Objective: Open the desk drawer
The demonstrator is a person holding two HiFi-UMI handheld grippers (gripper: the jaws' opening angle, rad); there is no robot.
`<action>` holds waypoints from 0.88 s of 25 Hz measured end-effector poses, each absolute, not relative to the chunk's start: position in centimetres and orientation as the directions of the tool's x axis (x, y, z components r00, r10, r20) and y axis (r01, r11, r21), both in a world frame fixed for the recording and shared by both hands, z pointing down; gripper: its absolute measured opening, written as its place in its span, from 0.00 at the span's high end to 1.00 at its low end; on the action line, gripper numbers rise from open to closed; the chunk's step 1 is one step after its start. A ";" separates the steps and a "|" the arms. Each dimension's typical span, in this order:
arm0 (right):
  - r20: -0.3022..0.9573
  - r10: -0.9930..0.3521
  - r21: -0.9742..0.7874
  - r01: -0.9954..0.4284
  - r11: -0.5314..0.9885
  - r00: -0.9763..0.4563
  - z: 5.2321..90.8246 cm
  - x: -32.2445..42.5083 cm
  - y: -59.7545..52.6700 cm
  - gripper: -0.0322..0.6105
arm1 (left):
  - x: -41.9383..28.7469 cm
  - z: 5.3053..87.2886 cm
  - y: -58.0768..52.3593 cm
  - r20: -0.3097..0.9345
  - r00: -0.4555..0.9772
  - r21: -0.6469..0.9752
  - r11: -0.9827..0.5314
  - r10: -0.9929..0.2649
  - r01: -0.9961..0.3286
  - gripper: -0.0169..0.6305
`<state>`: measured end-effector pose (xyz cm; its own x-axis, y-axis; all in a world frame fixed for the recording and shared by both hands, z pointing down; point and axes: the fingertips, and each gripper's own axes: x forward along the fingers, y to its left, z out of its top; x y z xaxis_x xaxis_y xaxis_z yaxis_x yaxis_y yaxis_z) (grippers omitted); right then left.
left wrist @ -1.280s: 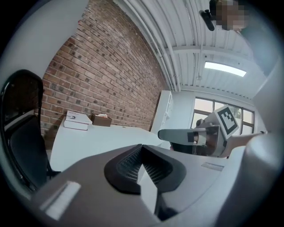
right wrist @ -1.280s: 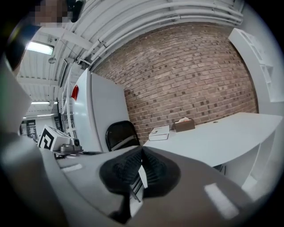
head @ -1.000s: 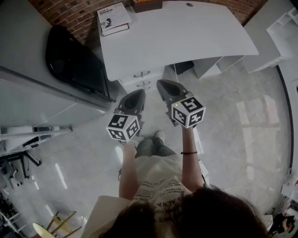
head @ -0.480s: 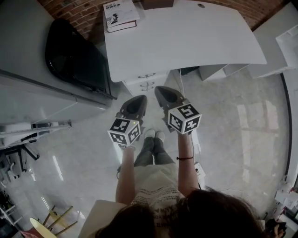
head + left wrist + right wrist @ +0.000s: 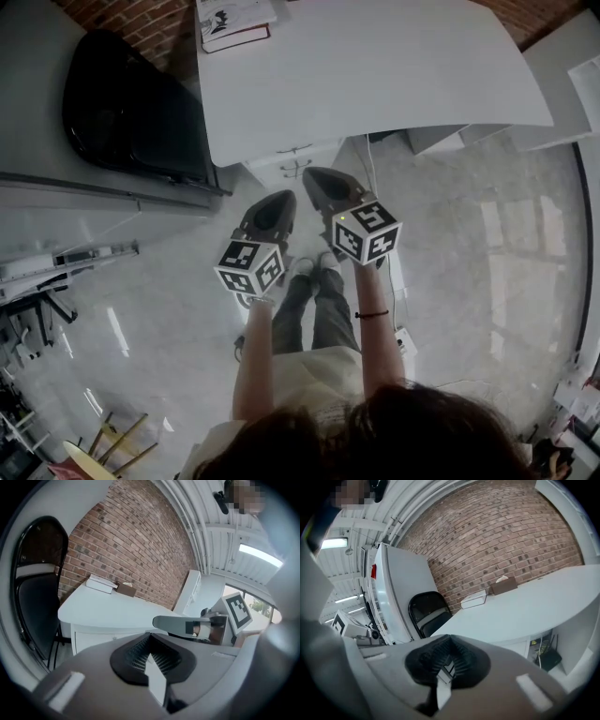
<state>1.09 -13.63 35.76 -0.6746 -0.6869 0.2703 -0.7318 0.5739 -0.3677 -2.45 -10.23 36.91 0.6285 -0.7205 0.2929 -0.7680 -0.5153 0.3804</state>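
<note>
The white desk fills the top of the head view. Its drawer unit sits under the front left edge, with two small handles showing, and the drawers look closed. My right gripper points at the unit from just in front, shut and holding nothing. My left gripper hangs a little lower and to the left, also shut and empty. The left gripper view shows the drawer front below the desk top, with the right gripper beside it. The right gripper view shows the desk over its shut jaws.
A black chair stands left of the desk, against a white cabinet. A book and a brown box lie at the desk's back edge by the brick wall. Cables run over the floor to the right. White shelving stands far right.
The person has stepped nearer the desk, and it now fills more of the head view. Both grippers have moved up toward the drawer unit, still shut.
</note>
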 end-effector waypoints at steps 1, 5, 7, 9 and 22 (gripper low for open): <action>0.271 -0.683 -0.366 -0.729 0.578 -0.678 36.4 1.3 -14.3 0.95 | -2.3 37.6 -10.8 0.292 0.622 0.386 -0.506 -0.727 -0.772 0.98; 0.284 -0.654 -0.361 -0.710 0.604 -0.701 38.5 2.5 -15.9 0.95 | -1.4 39.8 -12.5 0.304 0.589 0.383 -0.470 -0.749 -0.795 0.98; 0.296 -0.632 -0.368 -0.696 0.617 -0.717 40.1 2.8 -15.9 0.95 | -1.4 41.2 -12.6 0.311 0.564 0.394 -0.436 -0.765 -0.809 0.98; 0.285 -0.629 -0.396 -0.687 0.610 -0.723 41.7 3.1 -16.5 0.95 | -1.5 42.8 -13.1 0.320 0.543 0.394 -0.413 -0.776 -0.821 0.98; 0.272 -0.598 -0.524 -0.637 0.565 -0.754 50.6 4.2 -19.2 0.95 | 0.4 49.7 -16.0 0.334 0.486 0.392 -0.349 -0.808 -0.851 0.98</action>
